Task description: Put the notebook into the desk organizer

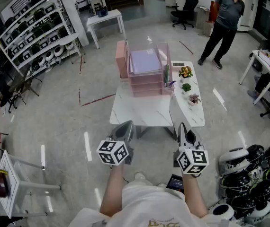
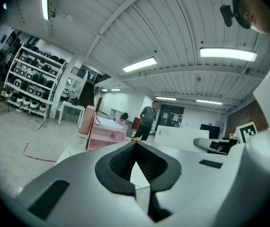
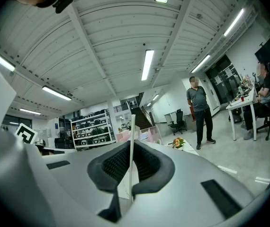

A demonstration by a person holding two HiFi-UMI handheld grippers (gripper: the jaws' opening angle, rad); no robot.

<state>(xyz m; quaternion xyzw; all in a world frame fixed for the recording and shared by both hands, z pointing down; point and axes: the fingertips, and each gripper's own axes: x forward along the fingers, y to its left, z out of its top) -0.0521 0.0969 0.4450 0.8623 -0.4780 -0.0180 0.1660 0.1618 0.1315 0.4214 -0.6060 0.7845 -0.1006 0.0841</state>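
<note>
Left gripper [image 1: 125, 126] and right gripper [image 1: 183, 127] sit closest, both jaws pressed together on nothing, well short of the desk organizer [image 1: 147, 86]. Lavender notebook [image 1: 144, 61] lies flat at the organizer's top, between its clear walls. Organizer stands on a white table [image 1: 135, 111]. Potted plants [image 1: 186, 73] are just right of the organizer, and a person [image 1: 225, 18] stands beyond it, to the right.
</note>
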